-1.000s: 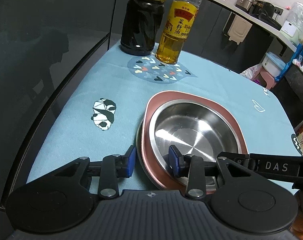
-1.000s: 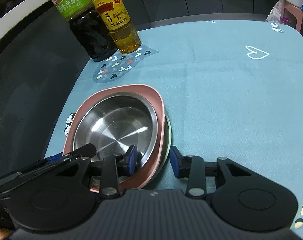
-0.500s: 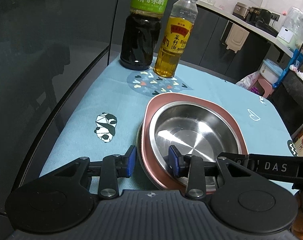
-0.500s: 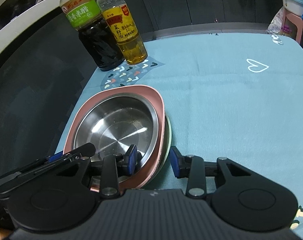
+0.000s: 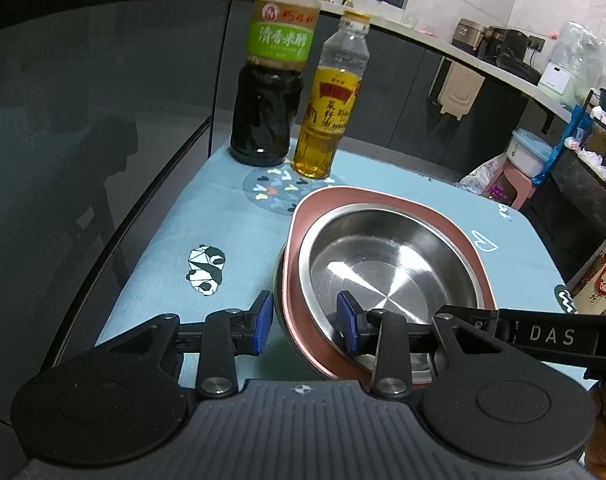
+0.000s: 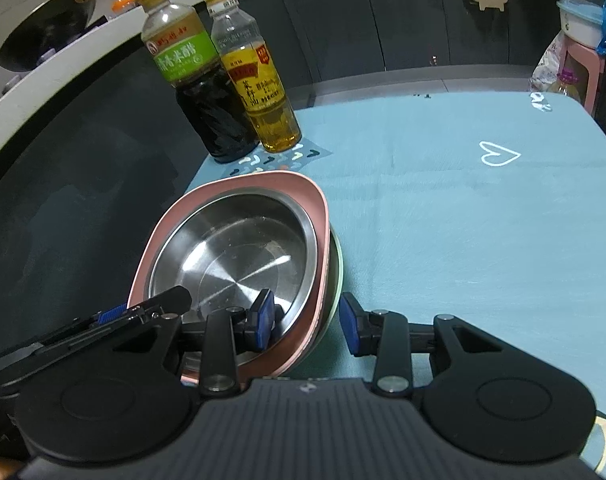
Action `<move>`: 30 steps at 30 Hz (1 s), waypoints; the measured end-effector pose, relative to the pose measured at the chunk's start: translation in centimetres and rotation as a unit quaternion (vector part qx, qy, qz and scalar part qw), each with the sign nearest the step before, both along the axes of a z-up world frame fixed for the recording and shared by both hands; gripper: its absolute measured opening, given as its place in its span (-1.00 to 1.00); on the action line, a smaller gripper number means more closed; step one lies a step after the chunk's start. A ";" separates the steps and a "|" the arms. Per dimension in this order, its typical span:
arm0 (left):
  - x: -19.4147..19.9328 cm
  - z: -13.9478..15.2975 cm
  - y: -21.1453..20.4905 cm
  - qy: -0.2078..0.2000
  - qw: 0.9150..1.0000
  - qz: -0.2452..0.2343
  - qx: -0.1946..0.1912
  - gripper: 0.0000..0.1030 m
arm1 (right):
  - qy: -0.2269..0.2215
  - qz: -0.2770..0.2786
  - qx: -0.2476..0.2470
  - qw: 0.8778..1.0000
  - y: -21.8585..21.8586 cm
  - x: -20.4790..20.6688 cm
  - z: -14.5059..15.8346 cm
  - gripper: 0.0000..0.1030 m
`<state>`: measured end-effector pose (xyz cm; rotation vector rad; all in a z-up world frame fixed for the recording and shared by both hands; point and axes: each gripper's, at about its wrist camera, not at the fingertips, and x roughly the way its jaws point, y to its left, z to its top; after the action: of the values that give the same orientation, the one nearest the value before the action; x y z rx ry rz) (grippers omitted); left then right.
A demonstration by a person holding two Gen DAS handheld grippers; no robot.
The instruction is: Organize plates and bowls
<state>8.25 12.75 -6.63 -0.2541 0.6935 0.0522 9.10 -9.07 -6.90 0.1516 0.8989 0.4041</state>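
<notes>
Left wrist view: left gripper (image 5: 305, 322) and right gripper (image 6: 307, 322) each have their fingers clamped on opposite rims of the stack, a steel bowl (image 5: 387, 268) nested in a pink plate (image 5: 383, 200), above the blue surface (image 6: 463, 220).

Steel bowl (image 5: 387, 264) nested in pink plate (image 5: 383, 200), atop green plate (image 6: 337, 264)

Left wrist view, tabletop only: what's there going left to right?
Panda print → dark bottle → oil bottle → steel bowl nested in the pink plate → white heart print.
</notes>
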 end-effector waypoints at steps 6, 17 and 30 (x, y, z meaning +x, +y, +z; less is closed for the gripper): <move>-1.4 0.9 -0.8 -0.006 1.000 -0.009 -0.001 -0.37 | -0.006 -0.008 0.004 1.000 -0.9 -1.6 0.9 -0.42; -4.1 1.7 -2.4 -0.015 0.999 -0.028 -0.001 -0.37 | -0.017 -0.021 0.009 1.000 -2.6 -4.9 2.3 -0.42; -7.8 2.1 -4.5 -0.018 0.998 -0.055 -0.001 -0.38 | -0.019 -0.038 0.013 0.999 -4.8 -8.4 2.7 -0.42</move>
<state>0.41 8.26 -4.54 -0.2181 0.6716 -0.0577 0.73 -13.90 -4.24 0.2010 0.8479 0.3462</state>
